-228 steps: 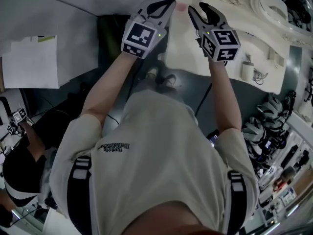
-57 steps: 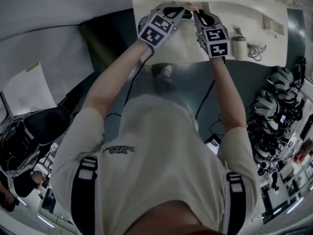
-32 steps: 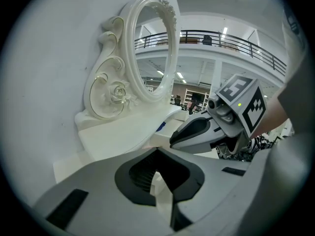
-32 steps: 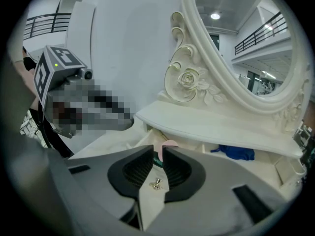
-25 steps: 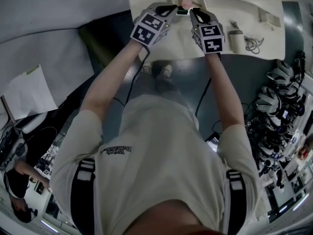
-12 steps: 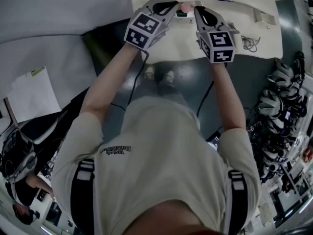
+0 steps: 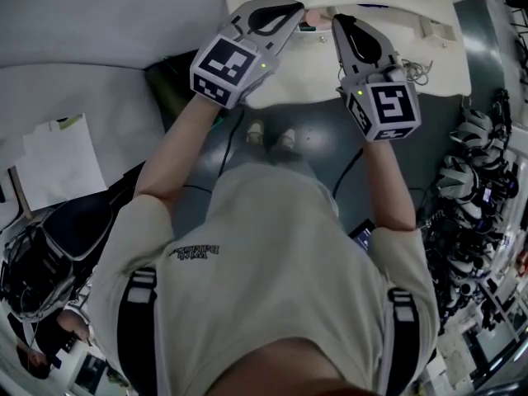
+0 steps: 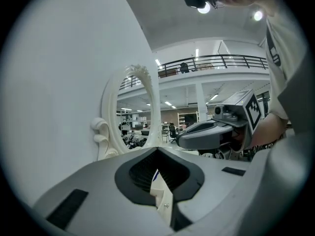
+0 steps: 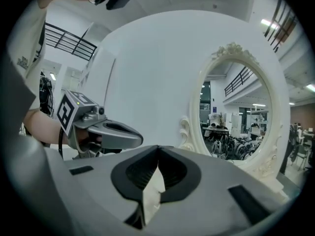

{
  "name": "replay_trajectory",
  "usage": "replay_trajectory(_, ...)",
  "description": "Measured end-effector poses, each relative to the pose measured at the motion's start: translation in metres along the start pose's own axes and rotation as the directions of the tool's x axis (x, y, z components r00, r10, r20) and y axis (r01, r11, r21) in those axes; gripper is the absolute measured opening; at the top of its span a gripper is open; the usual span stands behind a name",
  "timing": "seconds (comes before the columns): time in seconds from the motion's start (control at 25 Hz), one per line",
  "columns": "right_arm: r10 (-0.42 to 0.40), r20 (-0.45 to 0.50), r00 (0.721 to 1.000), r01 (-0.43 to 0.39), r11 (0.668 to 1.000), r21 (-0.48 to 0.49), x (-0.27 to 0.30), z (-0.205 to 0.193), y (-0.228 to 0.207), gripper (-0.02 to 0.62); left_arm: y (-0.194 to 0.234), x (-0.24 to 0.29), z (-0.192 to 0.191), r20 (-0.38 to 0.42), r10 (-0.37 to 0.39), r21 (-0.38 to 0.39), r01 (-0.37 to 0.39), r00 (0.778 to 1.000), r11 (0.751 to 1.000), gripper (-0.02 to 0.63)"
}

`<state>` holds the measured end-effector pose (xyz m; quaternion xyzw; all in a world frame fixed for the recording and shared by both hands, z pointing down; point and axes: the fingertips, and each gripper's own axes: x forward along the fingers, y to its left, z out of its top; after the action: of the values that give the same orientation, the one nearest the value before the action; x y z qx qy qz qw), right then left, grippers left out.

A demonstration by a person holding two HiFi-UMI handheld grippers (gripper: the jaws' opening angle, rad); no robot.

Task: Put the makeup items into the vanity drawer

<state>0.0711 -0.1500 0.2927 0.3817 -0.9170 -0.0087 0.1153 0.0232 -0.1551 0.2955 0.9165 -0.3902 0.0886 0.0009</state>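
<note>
Both grippers hover raised over the front edge of the cream vanity table (image 7: 330, 64). My left gripper (image 7: 295, 8) is shut with nothing in it; its jaws meet at the tips in its own view (image 8: 157, 150). My right gripper (image 7: 338, 20) is also shut and empty (image 9: 157, 149). Between the two tips lies a small pink round item (image 7: 314, 15), with a small dark item (image 7: 307, 28) beside it on the table top. The oval mirror (image 9: 236, 112) in its ornate white frame stands behind. I cannot make out a drawer.
A coiled cable (image 7: 422, 73) and a small white box (image 7: 426, 30) lie on the vanity's right part. Helmets (image 7: 474, 180) crowd the floor at the right, papers (image 7: 54, 167) lie at the left. The person's feet (image 7: 268, 130) stand before the vanity.
Both grippers have risen from the vanity top toward the camera and drawn a little apart. Nothing is carried in either.
</note>
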Motion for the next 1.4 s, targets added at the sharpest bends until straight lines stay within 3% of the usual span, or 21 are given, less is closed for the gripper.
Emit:
replay_trajectory(0.24,0.014,0.077,0.997,-0.016,0.999,0.03,-0.043,0.031,0.03,0.005,-0.024,-0.045,0.037,0.08,0.003,0.045,-0.006,0.997,0.999,0.014)
replay_trajectory(0.52,0.012,0.119,0.993,-0.017,0.999,0.04,-0.085,0.041,0.06,0.003,-0.054,-0.085,0.063,0.151,0.039,0.09,-0.054,0.988,0.994,0.014)
replay_trajectory(0.92,0.044,0.146,0.988,-0.055,0.996,0.069,-0.106,0.043,0.096,0.002,-0.081,-0.115,0.054,0.14,0.051,0.056,-0.059,0.989,0.997,0.014)
replay_trajectory(1.4,0.032,0.179,0.983,-0.041,0.998,0.048,-0.115,0.058,0.102,0.002,-0.089,-0.131,0.056,0.125,0.057,0.055,-0.064,0.991,0.996,0.014)
